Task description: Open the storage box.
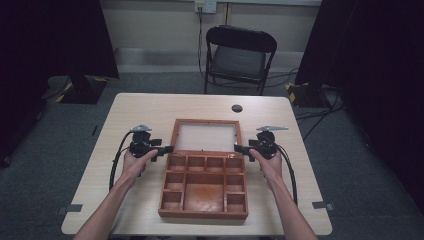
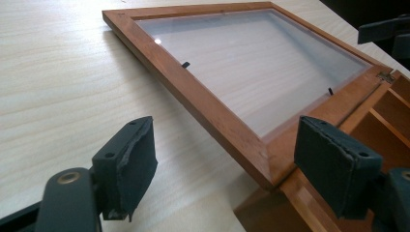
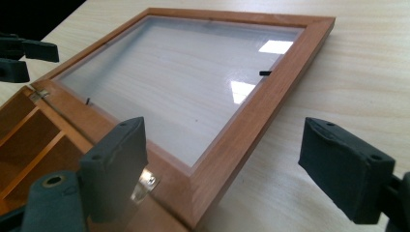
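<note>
Though unlabelled, wooden box [image 1: 204, 190] w/ lid [image 1: 205, 136] open

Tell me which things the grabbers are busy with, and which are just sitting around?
Busy with:
wooden box, open
its glass lid, laid flat back
left gripper and right gripper, both open, at the lid's corners

Just around:
chair
table
</note>
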A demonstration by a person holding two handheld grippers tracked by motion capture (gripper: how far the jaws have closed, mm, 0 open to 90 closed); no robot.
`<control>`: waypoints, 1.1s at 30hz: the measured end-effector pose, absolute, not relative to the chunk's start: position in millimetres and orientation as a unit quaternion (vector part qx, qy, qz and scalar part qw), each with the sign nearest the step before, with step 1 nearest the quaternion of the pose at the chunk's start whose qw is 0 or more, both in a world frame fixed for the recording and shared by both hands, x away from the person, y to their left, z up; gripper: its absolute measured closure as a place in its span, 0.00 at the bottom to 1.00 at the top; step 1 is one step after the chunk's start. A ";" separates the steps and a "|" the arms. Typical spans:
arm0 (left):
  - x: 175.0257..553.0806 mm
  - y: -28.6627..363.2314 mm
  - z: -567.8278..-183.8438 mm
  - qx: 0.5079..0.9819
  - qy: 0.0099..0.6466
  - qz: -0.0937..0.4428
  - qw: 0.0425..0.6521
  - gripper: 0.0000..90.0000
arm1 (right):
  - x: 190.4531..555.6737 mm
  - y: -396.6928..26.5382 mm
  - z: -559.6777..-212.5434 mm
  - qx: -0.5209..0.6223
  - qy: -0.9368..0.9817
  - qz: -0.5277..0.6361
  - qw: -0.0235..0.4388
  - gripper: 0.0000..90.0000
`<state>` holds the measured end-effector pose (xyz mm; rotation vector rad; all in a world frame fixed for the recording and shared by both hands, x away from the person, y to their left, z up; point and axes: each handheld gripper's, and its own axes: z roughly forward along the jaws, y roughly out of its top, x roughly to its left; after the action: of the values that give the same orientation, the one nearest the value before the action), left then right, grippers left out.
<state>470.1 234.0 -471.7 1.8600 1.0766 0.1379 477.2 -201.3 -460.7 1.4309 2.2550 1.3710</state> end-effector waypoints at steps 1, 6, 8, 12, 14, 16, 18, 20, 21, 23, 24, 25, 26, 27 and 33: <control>468.1 235.1 -470.8 0.761 0.439 0.056 0.475 0.25 | 474.8 -203.1 -458.8 0.474 0.747 0.460 0.071 0.19; 457.7 240.2 -467.0 0.770 0.432 0.064 0.466 0.23 | 462.4 -212.0 -448.9 0.471 0.746 0.463 0.087 0.19; 452.1 240.4 -465.5 0.764 0.433 0.058 0.475 0.23 | 455.8 -217.0 -445.8 0.475 0.746 0.457 0.096 0.19; 440.8 237.3 -463.1 0.778 0.420 0.065 0.462 0.23 | 445.7 -227.4 -441.0 0.478 0.739 0.461 0.109 0.19; 436.8 236.4 -462.0 0.781 0.417 0.067 0.460 0.23 | 440.2 -233.0 -438.9 0.482 0.736 0.462 0.116 0.18; 432.7 237.5 -460.4 0.782 0.413 0.076 0.460 0.23 | 432.6 -238.7 -436.9 0.484 0.735 0.459 0.123 0.18; 428.2 239.9 -458.9 0.783 0.416 0.081 0.455 0.23 | 425.9 -243.0 -435.7 0.484 0.734 0.460 0.125 0.18; 424.8 242.8 -458.6 0.785 0.418 0.087 0.449 0.23 | 418.0 -246.8 -434.6 0.483 0.736 0.456 0.129 0.18; 422.4 245.0 -458.5 0.788 0.418 0.092 0.443 0.23 | 414.5 -248.7 -434.4 0.482 0.737 0.455 0.132 0.18; 417.3 250.0 -459.1 0.790 0.421 0.099 0.434 0.25 | 407.7 -252.5 -433.9 0.482 0.739 0.450 0.134 0.17; 414.1 253.1 -459.8 0.788 0.421 0.101 0.437 0.25 | 404.5 -254.6 -434.1 0.484 0.740 0.448 0.136 0.17; 410.8 257.0 -460.8 0.787 0.418 0.100 0.442 0.25 | 401.2 -256.8 -434.7 0.485 0.740 0.447 0.136 0.17; 407.5 260.9 -461.6 0.787 0.419 0.102 0.440 0.25 | 397.7 -259.0 -435.7 0.487 0.739 0.445 0.137 0.17; 403.7 264.3 -462.0 0.788 0.423 0.105 0.435 0.25 | 394.6 -261.2 -437.1 0.489 0.739 0.442 0.137 0.17; 384.4 284.9 -467.8 0.793 0.435 0.121 0.409 0.23 | 373.9 -274.8 -450.2 0.508 0.737 0.424 0.136 0.17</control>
<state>384.4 284.9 -467.8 1.9985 1.0963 0.3053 373.9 -274.8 -450.2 1.4695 2.1346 1.2281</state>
